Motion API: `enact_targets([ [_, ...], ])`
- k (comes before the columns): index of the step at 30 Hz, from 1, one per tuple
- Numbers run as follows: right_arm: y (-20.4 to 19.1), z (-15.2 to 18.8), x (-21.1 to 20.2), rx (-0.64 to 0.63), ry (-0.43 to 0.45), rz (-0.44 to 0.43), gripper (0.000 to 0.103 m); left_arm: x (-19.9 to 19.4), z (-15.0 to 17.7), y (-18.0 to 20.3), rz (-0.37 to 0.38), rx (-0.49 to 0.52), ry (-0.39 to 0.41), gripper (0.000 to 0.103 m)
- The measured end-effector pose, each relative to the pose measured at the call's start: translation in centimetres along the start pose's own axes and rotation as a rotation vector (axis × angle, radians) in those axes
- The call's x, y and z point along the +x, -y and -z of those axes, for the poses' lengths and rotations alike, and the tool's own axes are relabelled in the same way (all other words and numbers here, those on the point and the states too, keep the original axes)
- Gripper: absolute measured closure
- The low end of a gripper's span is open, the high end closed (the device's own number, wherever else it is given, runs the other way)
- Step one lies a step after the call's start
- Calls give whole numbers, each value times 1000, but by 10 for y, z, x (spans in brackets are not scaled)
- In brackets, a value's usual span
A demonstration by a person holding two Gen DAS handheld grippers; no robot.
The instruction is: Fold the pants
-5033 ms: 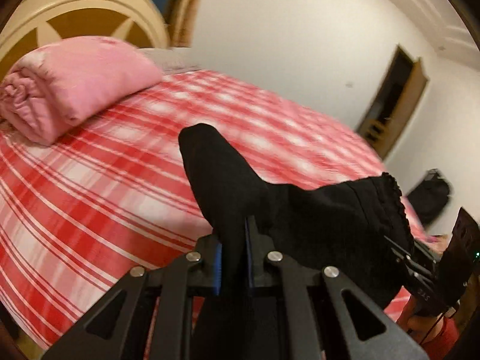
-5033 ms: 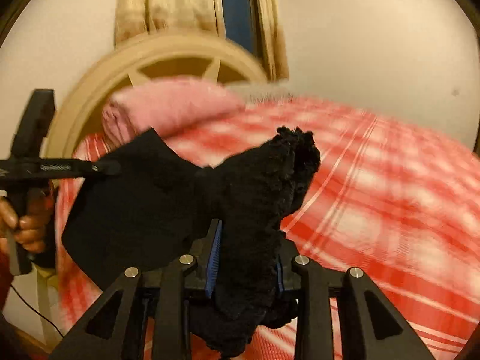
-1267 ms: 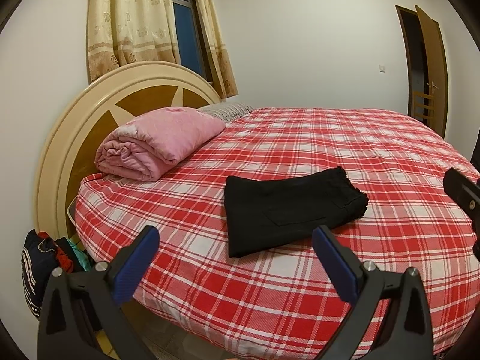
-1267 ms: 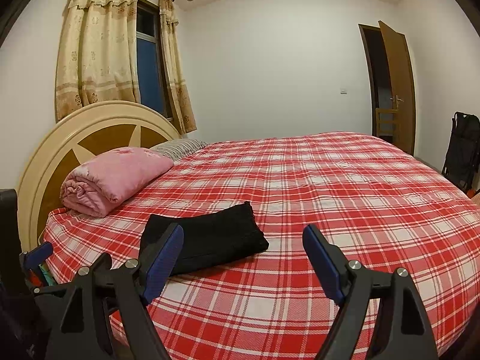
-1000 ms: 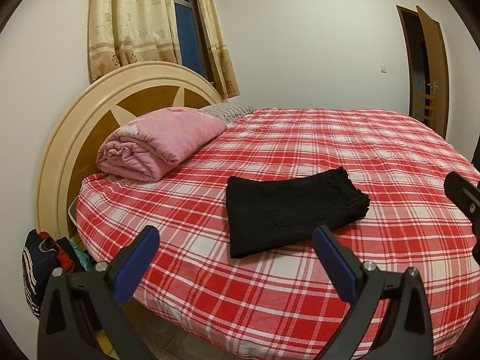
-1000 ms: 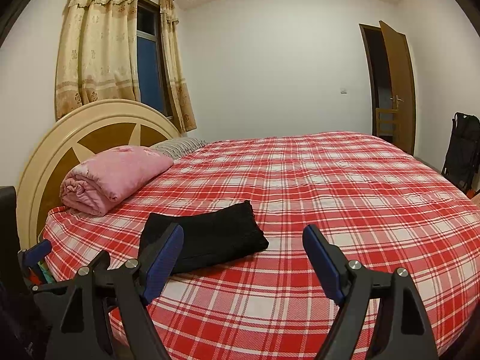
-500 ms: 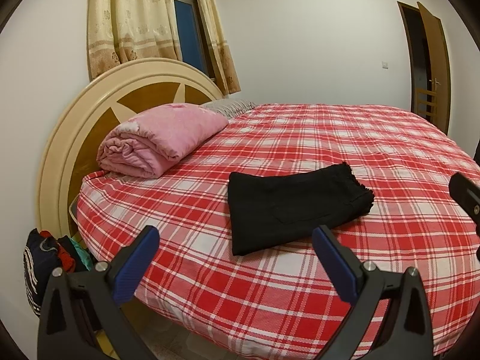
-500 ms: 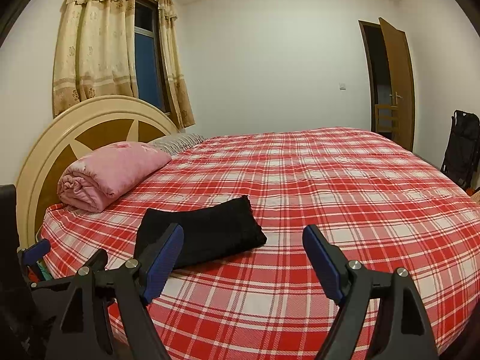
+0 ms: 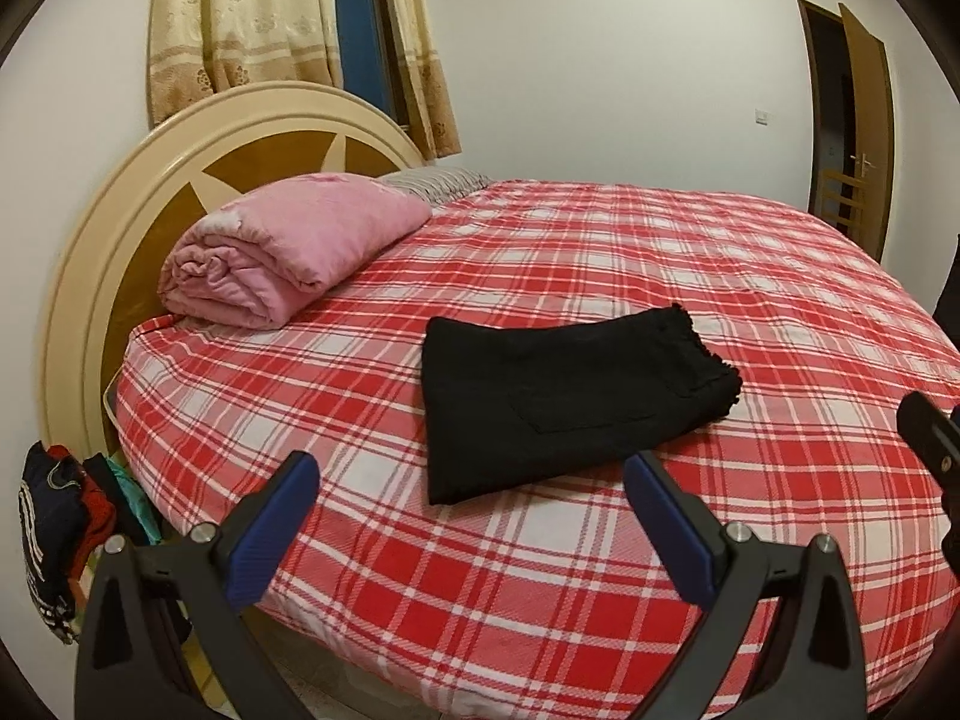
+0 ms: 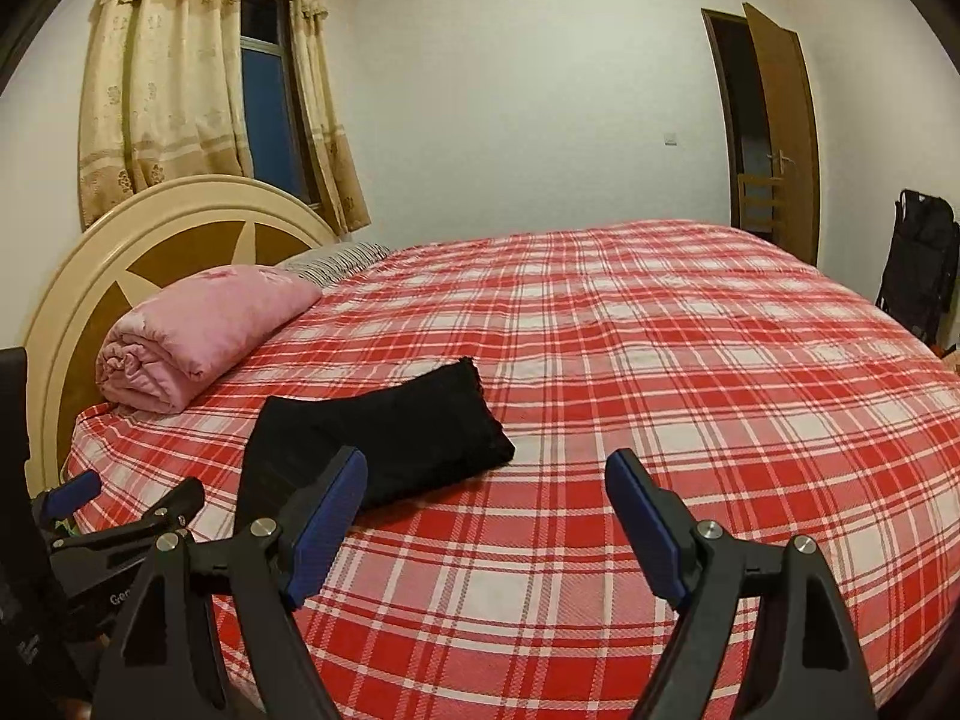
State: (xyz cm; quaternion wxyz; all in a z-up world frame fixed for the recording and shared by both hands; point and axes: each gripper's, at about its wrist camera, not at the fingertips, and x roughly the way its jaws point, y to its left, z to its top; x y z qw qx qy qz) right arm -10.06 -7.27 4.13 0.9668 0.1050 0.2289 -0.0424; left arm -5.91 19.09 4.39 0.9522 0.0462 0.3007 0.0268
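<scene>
The black pants [image 9: 564,396] lie folded into a flat rectangle on the red plaid bed [image 9: 600,570], near its front-left side. They also show in the right wrist view [image 10: 384,438]. My left gripper [image 9: 474,516] is open and empty, held back from the bed's edge in front of the pants. My right gripper [image 10: 486,510] is open and empty, to the right of the pants and apart from them. Part of the left gripper [image 10: 78,492] shows at the left edge of the right wrist view.
A rolled pink blanket [image 9: 288,246] lies by the round headboard [image 9: 96,228]. A pile of clothes [image 9: 54,528] sits on the floor left of the bed. A door [image 10: 780,132] stands open at the back right, and a black bag [image 10: 918,252] stands by the wall.
Five seconds ago both grippers were shut on the pants in the air. Now the pants lie folded on the bed and both grippers are open and drawn back. Over the last second only a slight drift.
</scene>
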Motion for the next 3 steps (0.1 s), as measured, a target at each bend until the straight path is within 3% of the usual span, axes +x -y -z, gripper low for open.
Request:
enact_targets([
  [3,6,0,8,17,-14,11,20,7,-3,3,-18,12,-5,0],
])
